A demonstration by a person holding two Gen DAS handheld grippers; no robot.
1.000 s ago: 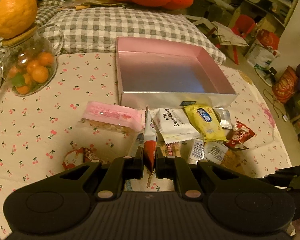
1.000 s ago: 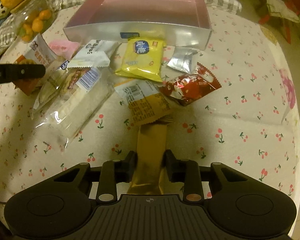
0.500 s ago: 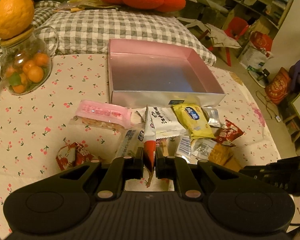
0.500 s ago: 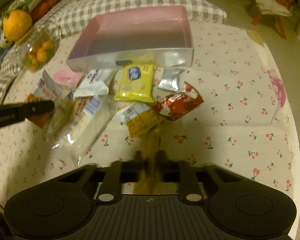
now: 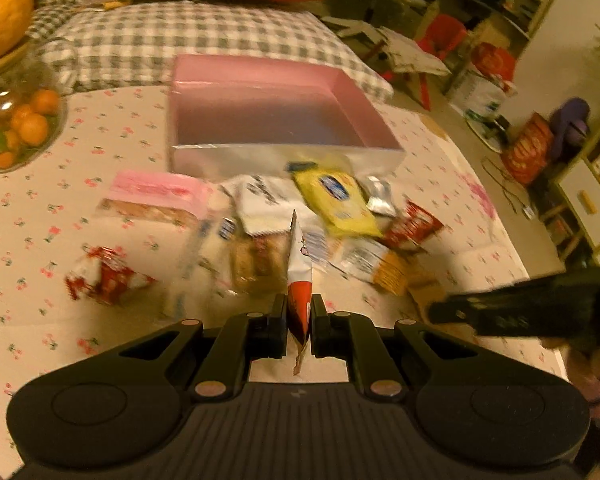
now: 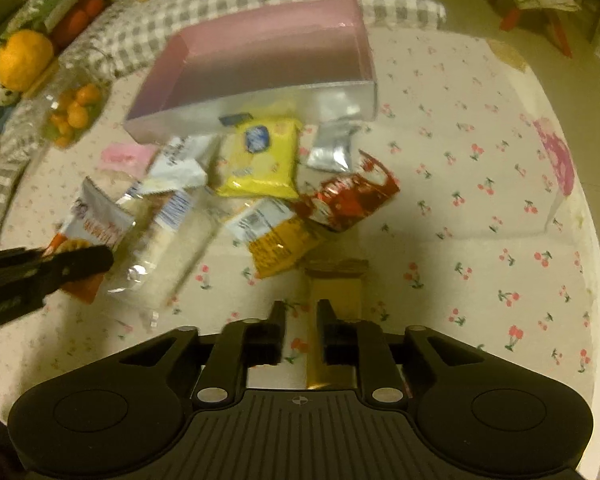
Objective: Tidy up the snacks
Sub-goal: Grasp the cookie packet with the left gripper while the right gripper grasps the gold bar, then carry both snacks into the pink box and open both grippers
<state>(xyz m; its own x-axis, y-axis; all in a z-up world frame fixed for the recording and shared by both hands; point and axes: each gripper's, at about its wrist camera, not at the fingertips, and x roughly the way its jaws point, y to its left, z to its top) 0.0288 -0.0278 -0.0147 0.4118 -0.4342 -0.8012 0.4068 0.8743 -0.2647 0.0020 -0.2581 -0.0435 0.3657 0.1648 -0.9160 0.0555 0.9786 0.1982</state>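
My left gripper (image 5: 299,304) is shut on a red-and-white snack packet (image 5: 299,268), held edge-on above the pile. The right wrist view shows that gripper (image 6: 60,264) at the left with the packet (image 6: 96,224). My right gripper (image 6: 300,308) has its jaws opening, and bare cloth shows in the gap. A gold packet (image 6: 336,292) lies under its right finger, not pinched. The right gripper (image 5: 440,312) comes in from the right in the left wrist view. Beyond the pile stands an open pink box (image 5: 260,156), (image 6: 340,96) with nothing in it.
Loose snacks lie before the box: yellow packet (image 6: 260,160), silver pouch (image 6: 332,148), red wrapper (image 6: 348,196), orange packet (image 6: 284,240), long clear packet (image 6: 172,256), pink packet (image 5: 156,192). A jar of small oranges (image 5: 20,128) stands left. A checked pillow (image 5: 180,40) lies behind. The table edge (image 6: 580,240) curves right.
The right jaws held the gold packet, closed tighter, then parted; it now sits off to the right of the gap. The left gripper shifted with its packet; the right gripper shows closer in its view.
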